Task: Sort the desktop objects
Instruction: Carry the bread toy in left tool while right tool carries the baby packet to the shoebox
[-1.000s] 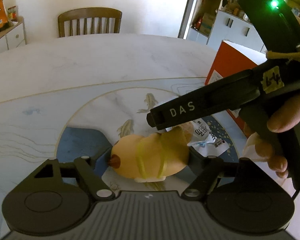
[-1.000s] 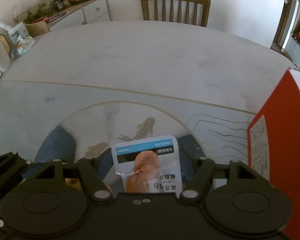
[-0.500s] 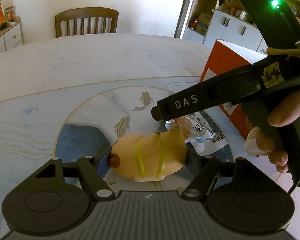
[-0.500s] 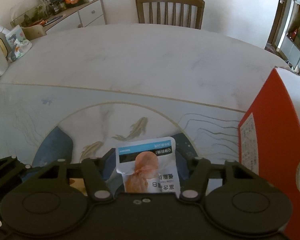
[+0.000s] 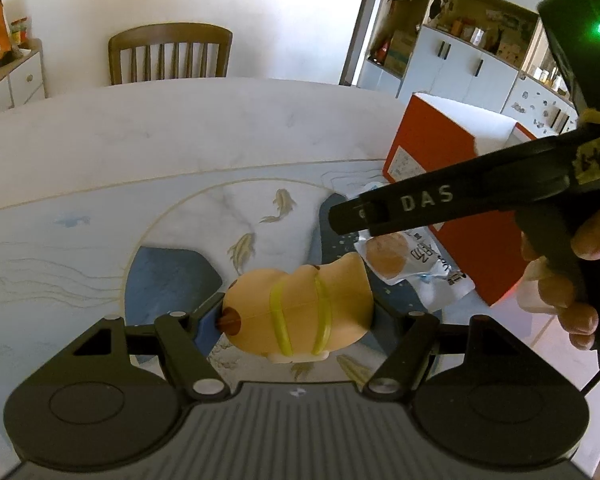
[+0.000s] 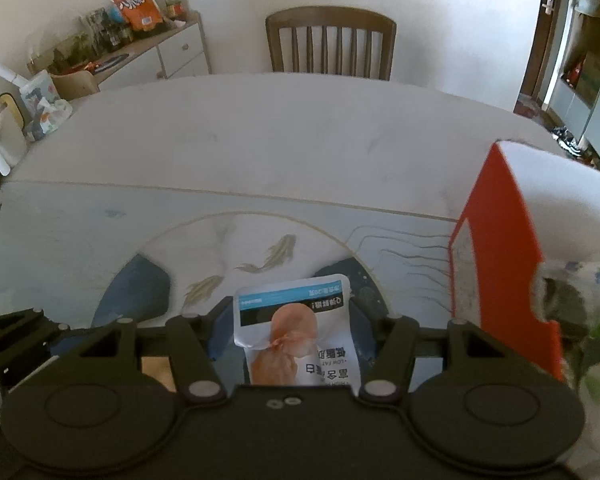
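My left gripper (image 5: 298,312) is shut on a tan duck-shaped toy (image 5: 300,312) with yellow bands, held above the table. My right gripper (image 6: 294,334) is shut on a white snack packet (image 6: 300,336) with a blue stripe and a pink food picture. The packet also shows in the left wrist view (image 5: 412,260), under the right gripper's black body (image 5: 460,200), next to an orange box (image 5: 456,200). In the right wrist view the orange box (image 6: 504,260) stands close at the right, open at the top.
The table (image 6: 280,152) is marble with a round blue fish design (image 5: 260,236). A wooden chair (image 6: 330,46) stands at the far side. A sideboard with snacks (image 6: 140,40) is at the back left. Cabinets (image 5: 480,60) stand at the right.
Both grippers have moved right, toward the orange box, each with its object. The box looks larger and nearer in both views.
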`<state>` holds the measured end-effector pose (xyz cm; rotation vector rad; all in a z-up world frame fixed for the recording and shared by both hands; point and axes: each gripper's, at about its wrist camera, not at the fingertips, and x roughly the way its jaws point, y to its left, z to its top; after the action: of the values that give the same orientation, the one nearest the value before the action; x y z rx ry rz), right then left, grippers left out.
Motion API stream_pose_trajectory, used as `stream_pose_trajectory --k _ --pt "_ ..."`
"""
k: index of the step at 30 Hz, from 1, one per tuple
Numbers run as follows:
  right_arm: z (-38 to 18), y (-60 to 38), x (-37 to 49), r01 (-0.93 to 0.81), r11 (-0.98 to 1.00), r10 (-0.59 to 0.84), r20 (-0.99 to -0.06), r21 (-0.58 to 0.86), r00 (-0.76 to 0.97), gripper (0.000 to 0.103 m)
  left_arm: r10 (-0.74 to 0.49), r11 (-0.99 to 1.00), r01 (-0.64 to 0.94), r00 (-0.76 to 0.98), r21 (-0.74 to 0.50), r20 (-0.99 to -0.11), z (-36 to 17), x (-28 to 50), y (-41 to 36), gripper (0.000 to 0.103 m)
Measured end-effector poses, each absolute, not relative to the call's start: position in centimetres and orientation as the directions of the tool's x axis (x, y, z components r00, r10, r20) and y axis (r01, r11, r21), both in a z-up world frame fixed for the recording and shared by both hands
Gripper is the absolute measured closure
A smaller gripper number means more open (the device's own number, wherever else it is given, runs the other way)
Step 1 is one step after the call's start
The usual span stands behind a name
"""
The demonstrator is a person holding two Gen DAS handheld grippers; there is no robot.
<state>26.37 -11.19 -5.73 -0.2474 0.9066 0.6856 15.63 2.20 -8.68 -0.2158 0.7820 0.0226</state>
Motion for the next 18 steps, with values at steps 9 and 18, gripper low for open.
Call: stream_pose_trajectory --k 9,18 --pt "-2.7 -13.6 24.0 -0.615 0.780 0.466 -0.765 0.116 0.445 0.044 -0.085 0.979 -0.068 0.720 -0.193 -0.689 -5.8 14.0 1.8 0.029" --pt "-0.1 -15.5 22.1 -0.606 0.791 0.451 -0.755 0.090 0.476 0.044 -0.107 0.984 -0.018 0.744 -0.180 -0.660 -3.0 13.4 0.3 0.029"
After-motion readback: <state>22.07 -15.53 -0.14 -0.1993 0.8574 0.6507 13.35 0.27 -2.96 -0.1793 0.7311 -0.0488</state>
